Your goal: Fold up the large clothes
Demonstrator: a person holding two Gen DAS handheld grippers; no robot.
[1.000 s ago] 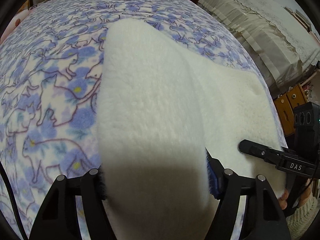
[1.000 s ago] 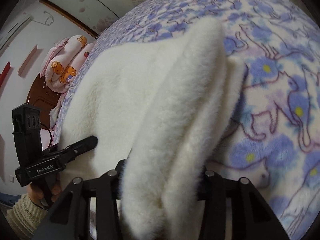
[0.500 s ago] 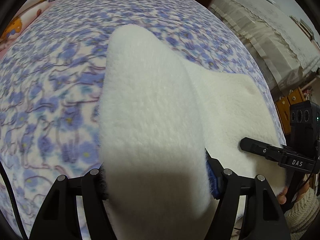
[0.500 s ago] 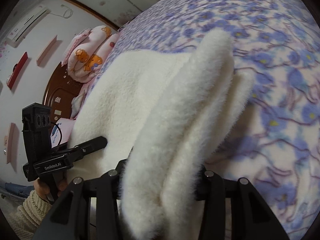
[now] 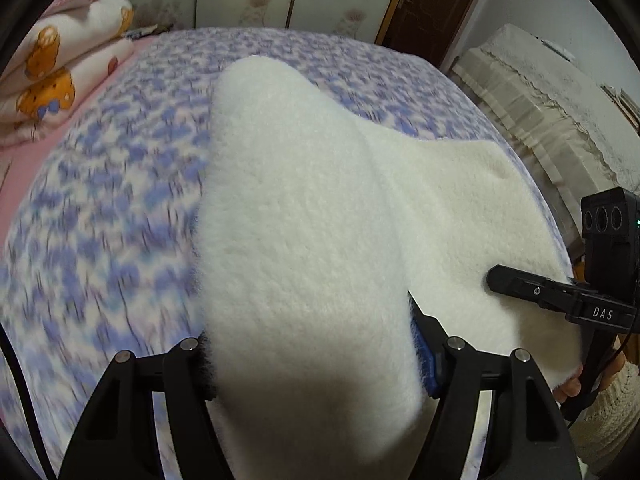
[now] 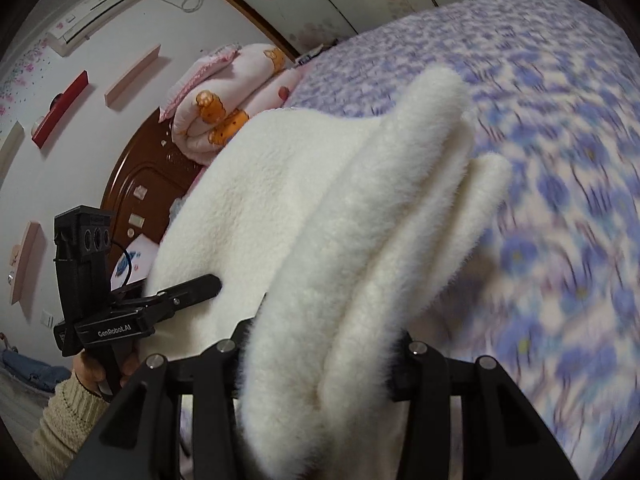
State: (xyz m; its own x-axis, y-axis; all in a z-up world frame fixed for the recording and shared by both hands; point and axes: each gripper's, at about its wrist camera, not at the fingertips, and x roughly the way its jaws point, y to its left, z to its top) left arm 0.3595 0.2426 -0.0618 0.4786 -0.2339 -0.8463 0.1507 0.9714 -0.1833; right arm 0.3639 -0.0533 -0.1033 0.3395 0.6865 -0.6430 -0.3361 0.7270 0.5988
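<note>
left gripper (image 5: 316, 364) clamps white fleece garment (image 5: 304, 216) | right gripper (image 6: 320, 364) pinches its bunched edge | only right view shows air conditioner (image 6: 100, 4), headboard (image 6: 140, 176)

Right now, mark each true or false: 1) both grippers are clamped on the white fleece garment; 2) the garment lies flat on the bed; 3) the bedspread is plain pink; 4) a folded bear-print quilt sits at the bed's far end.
1) True: the left gripper and the right gripper each pinch the white fleece garment.
2) False: its held edge is lifted off the bed and drapes from both grippers.
3) False: the bedspread is white with a purple-blue print.
4) True: the bear-print quilt lies there.
</note>
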